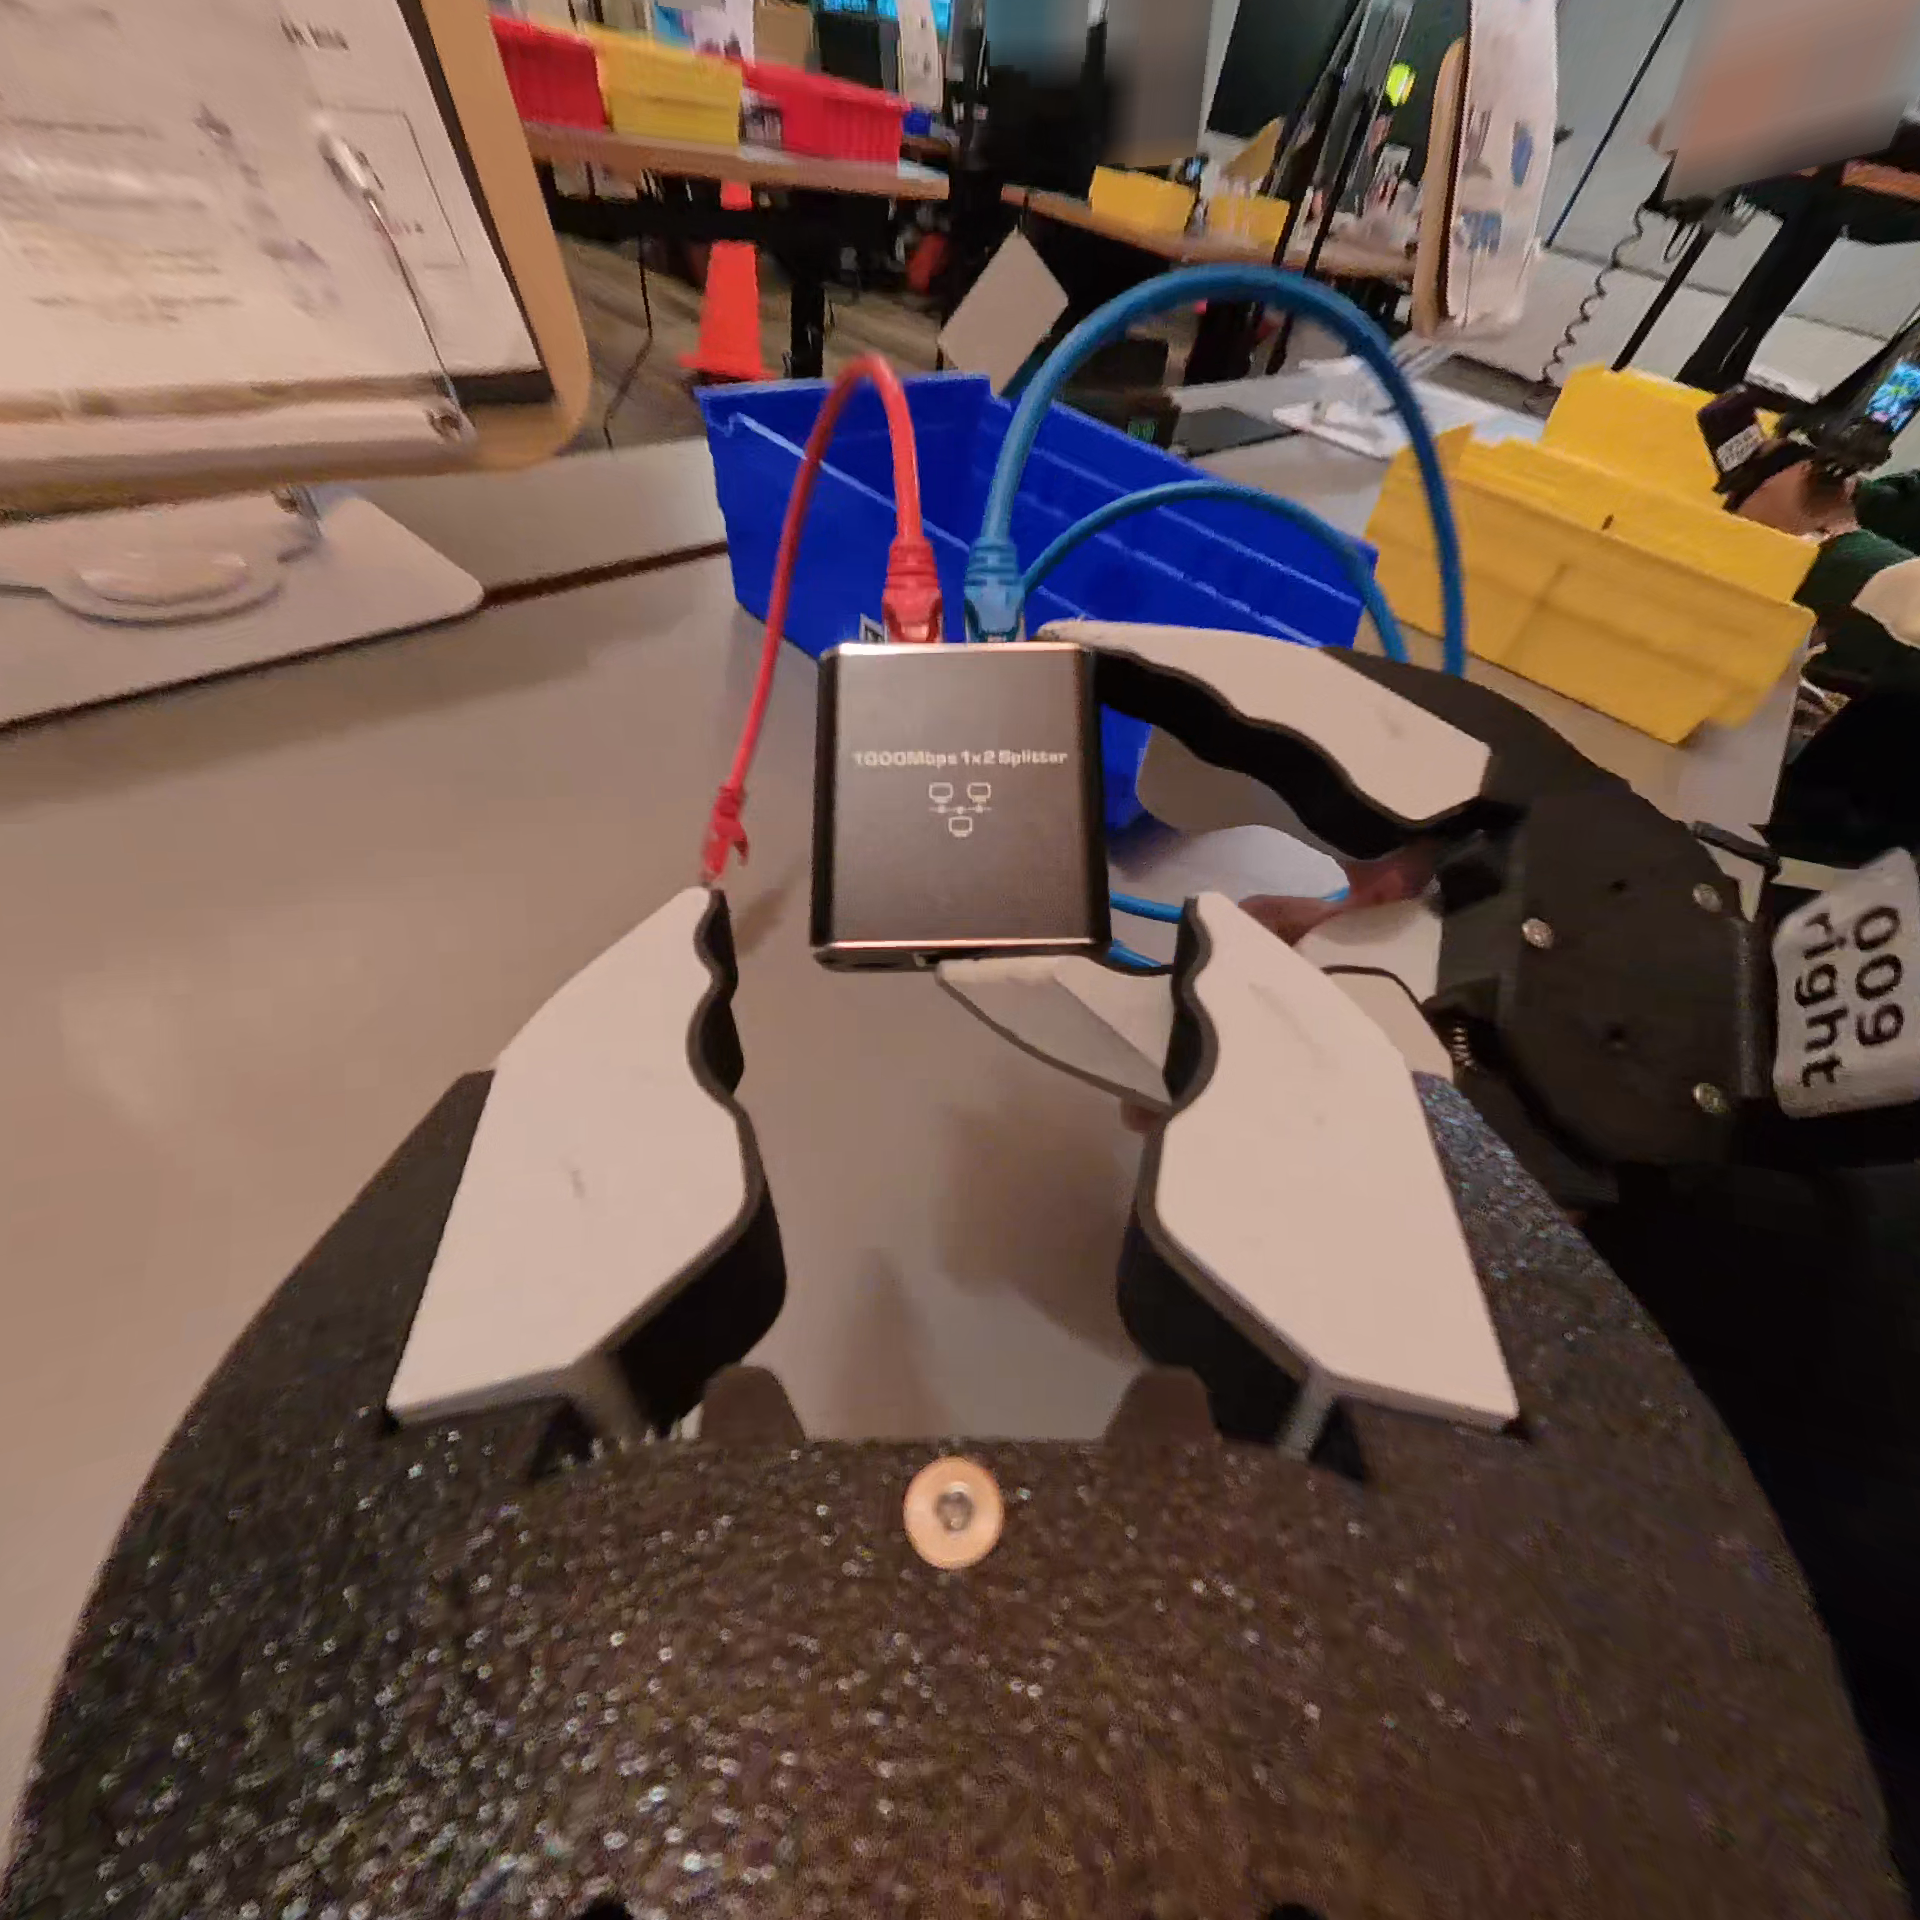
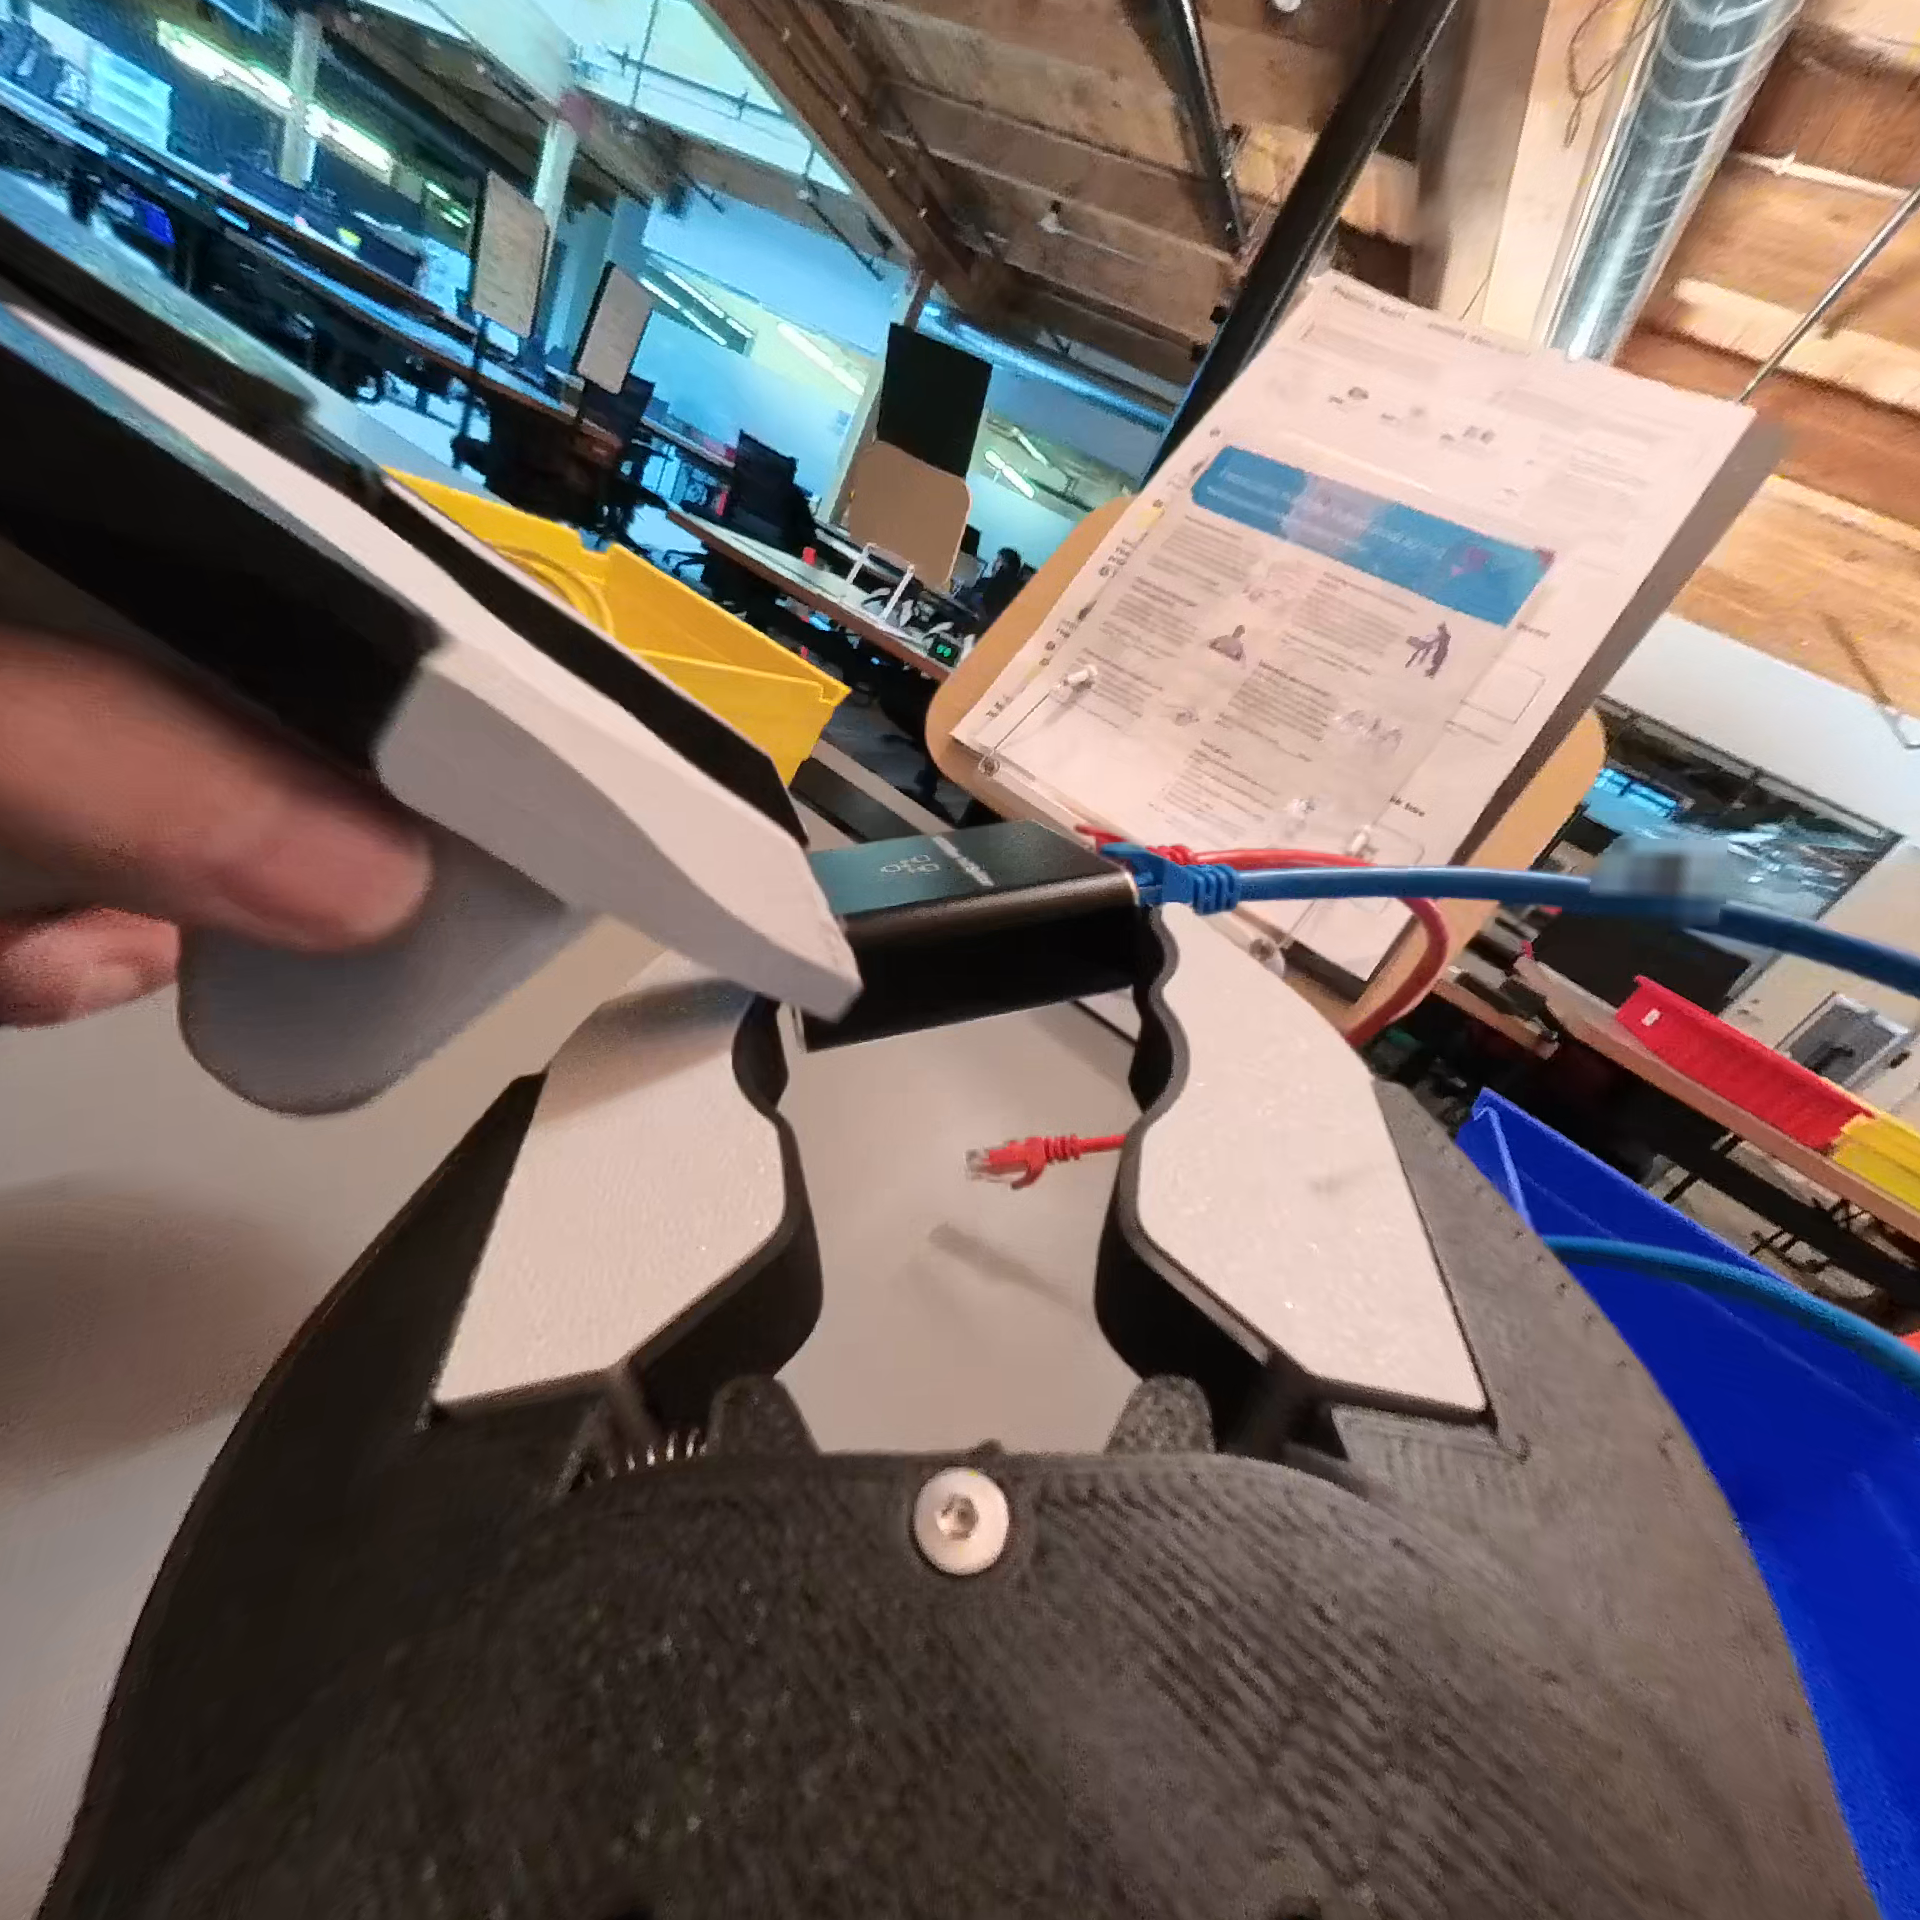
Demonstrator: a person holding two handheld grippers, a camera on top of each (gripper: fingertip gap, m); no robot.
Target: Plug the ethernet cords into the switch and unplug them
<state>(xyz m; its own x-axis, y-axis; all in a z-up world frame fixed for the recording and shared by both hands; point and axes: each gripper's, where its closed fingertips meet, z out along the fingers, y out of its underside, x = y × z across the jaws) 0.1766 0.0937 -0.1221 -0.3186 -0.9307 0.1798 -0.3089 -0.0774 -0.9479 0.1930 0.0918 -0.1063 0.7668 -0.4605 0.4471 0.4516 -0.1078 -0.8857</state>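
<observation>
1. The left gripper (image 1: pixel 951 914) stands spread wide, empty, just short of the switch (image 1: pixel 958 798).
2. The right gripper (image 2: pixel 961 987) clamps the black switch, raised off the table (image 1: pixel 312 935).
3. A red cord (image 1: pixel 914 592) and a blue cord (image 1: pixel 995 587) sit plugged into its far end.
4. Beyond stands a blue bin (image 1: pixel 852 499).

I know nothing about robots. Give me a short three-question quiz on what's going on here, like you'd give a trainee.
1. True or false: the red cord and the blue cord are both plugged into the switch.
2. Which side's tongs hold the switch? A left, B right, C neither.
3. Fill in: the red cord's loose plug lies on the ____.

Key: 1 true. 2 B, the right tongs. 3 table.
</observation>
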